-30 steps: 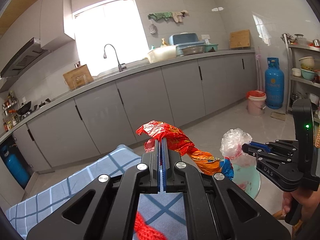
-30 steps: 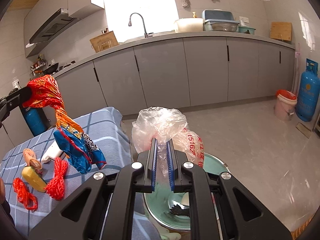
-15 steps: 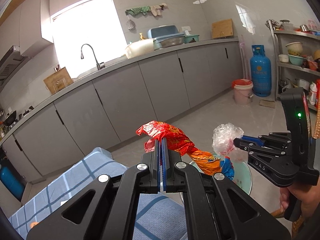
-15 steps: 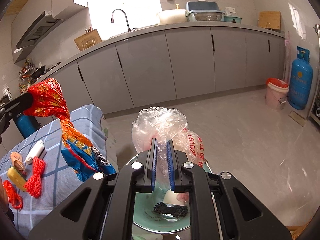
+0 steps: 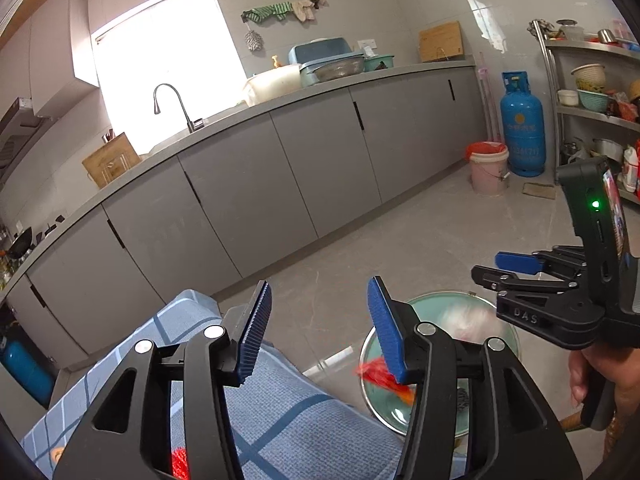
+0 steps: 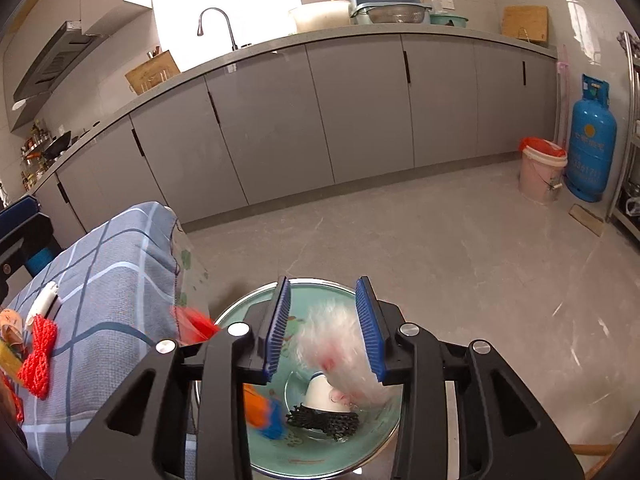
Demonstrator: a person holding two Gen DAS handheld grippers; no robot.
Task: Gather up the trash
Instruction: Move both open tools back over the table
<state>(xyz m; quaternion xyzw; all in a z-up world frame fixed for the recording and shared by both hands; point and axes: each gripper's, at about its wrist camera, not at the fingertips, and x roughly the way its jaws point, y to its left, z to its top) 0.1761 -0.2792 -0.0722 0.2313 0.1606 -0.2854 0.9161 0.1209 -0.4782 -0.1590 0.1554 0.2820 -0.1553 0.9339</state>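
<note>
My left gripper is open and empty above the table edge. My right gripper is open and empty over a green basin. A red and orange wrapper is blurred in mid-fall over the basin; it also shows in the right wrist view. A clear plastic bag is blurred in mid-fall between the right fingers. The basin also holds a white cup and a black mesh piece. The right gripper shows in the left wrist view.
A table with a blue checked cloth stands left of the basin; it carries red net pieces and a white object. Grey cabinets line the far wall. A pink bucket and blue gas cylinder stand at the right.
Both grippers have opened. The red wrapper and the clear plastic bag have left the fingers and are dropping into the green basin.
</note>
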